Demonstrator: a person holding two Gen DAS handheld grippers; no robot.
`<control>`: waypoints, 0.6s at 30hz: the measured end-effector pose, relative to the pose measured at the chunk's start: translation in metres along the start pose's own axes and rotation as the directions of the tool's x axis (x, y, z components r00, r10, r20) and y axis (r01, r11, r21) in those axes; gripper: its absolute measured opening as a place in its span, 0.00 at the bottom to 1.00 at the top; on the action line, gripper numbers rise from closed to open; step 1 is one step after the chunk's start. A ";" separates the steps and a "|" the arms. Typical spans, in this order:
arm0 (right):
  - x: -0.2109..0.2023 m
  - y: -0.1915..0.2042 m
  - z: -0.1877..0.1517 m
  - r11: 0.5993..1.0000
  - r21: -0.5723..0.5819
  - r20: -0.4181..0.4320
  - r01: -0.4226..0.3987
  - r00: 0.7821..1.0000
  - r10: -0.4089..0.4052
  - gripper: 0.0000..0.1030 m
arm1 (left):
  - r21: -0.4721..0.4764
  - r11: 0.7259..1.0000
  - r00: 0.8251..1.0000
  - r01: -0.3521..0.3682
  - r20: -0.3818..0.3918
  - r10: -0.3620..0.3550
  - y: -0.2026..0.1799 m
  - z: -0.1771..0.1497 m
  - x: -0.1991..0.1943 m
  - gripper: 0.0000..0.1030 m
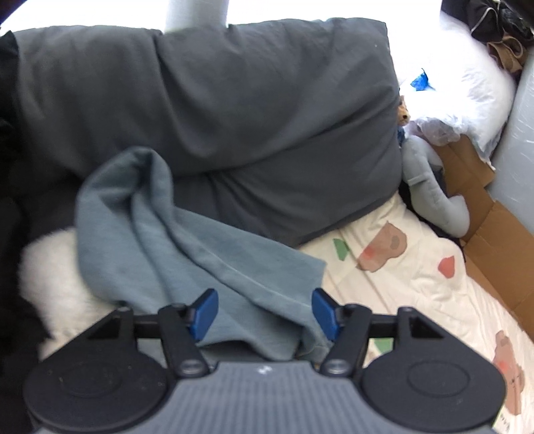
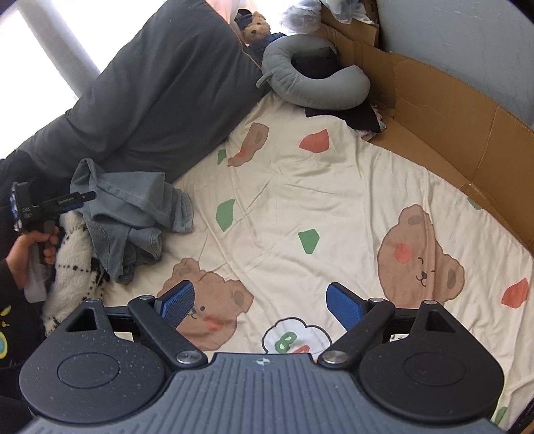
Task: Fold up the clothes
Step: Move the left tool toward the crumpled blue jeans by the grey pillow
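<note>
Both grippers (image 1: 263, 312) (image 2: 260, 305) agape, angled downward

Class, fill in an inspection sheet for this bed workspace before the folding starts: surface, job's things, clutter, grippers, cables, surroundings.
Surface: bear-print sheet, wrinkled.
Job's things: blue-grey garment, crumpled at the sheet's edge beside the dark grey duvet; fluffy white garment beside it.
Clutter: grey neck pillow, teddy bear, black cloth.
Grippers: left gripper open, garment between its jaws, pads not pressing; right gripper open over bare sheet.
Cables: nothing seen.
Surroundings: flattened cardboard against the wall.
</note>
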State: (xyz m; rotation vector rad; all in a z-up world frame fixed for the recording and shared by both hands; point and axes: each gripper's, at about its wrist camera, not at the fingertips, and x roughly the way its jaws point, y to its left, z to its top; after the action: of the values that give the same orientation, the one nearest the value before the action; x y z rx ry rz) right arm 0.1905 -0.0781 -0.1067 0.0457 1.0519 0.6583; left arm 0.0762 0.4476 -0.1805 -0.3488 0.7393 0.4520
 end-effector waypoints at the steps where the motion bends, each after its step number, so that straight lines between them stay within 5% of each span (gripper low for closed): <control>1: 0.002 -0.002 0.001 1.000 0.003 0.006 -0.003 1.000 0.003 0.85 | -0.011 1.000 1.000 0.008 -0.008 -0.008 -0.003 -0.002 0.006 0.64; 13: 0.026 -0.019 -0.006 1.000 -0.022 0.019 -0.006 1.000 0.006 0.81 | -0.099 0.994 0.995 0.052 -0.074 -0.060 -0.029 -0.027 0.080 0.70; 18: 0.042 -0.024 -0.011 0.999 -0.032 -0.013 -0.004 1.000 0.004 0.81 | -0.138 0.990 0.995 0.039 -0.085 -0.051 -0.032 -0.030 0.105 0.62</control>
State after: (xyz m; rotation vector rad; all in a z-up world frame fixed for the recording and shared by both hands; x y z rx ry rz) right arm 0.2065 -0.0789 -0.1537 0.0153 1.0540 0.6801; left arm 0.1440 0.4349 -0.2708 -0.5152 0.7870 0.4473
